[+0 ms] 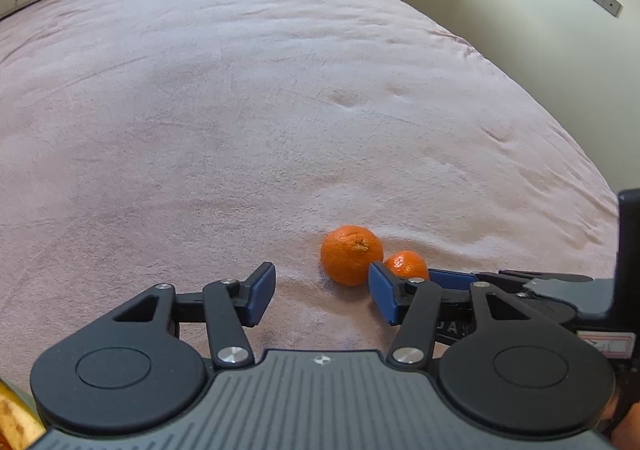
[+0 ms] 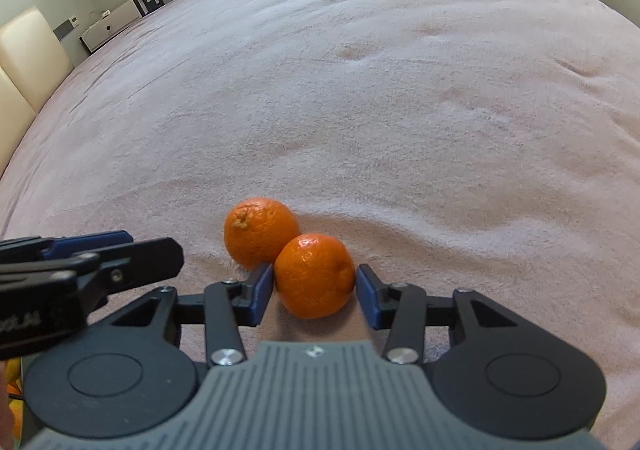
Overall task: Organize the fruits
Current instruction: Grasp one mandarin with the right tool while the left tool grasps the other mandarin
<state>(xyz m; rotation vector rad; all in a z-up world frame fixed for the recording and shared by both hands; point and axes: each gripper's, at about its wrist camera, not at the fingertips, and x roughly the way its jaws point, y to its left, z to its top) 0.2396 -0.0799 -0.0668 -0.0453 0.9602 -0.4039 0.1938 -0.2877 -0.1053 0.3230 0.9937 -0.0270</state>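
Two round orange mandarins with dimpled peel lie touching on the pink plush bed cover (image 2: 360, 90). The nearer mandarin (image 2: 314, 276) sits between the blue pads of the right hand-held gripper (image 2: 315, 292); its jaws bracket the fruit's widest girth, with contact uncertain. The farther mandarin (image 2: 258, 230) lies ahead of the left hand-held gripper (image 1: 322, 292), whose jaws stand apart and empty. We judge the fruit light, yielding, bruisable: grip the equator gently, since the peel may slip.

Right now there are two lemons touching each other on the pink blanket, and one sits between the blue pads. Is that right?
Not lemons: they are oranges. The right wrist view shows the near orange between the blue pads, touching the far orange on the pink blanket.
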